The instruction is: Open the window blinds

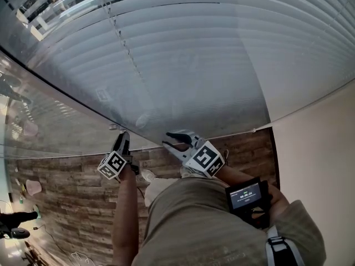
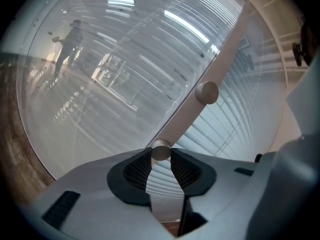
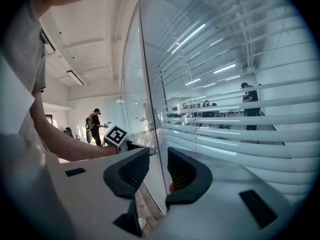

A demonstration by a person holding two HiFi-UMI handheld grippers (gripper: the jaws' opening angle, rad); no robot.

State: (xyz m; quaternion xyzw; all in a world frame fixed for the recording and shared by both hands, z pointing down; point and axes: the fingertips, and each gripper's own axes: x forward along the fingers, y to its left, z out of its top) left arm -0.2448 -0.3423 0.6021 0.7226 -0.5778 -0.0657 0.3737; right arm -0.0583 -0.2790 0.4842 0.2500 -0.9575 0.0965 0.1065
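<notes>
Left tongs (image 2: 160,158) pinch the blind's turn knob (image 2: 160,150), right tongs (image 3: 158,165) hang wide and empty by the glass (image 3: 150,84); slats (image 3: 240,134) look part-tilted, so turning remains.

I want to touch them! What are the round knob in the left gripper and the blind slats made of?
The small round silvery knob looks like brushed metal: a dull, even sheen; perhaps coated plastic. The long pale horizontal blind slats look like thin painted metal or plastic: smooth, with soft light streaks.

Glossy glass pane (image 1: 50,121); smooth matt slats (image 1: 222,49); brushed metal knob (image 2: 160,153); rough wood-plank floor (image 1: 72,187); ribbed black rubbery pads (image 2: 137,170).
</notes>
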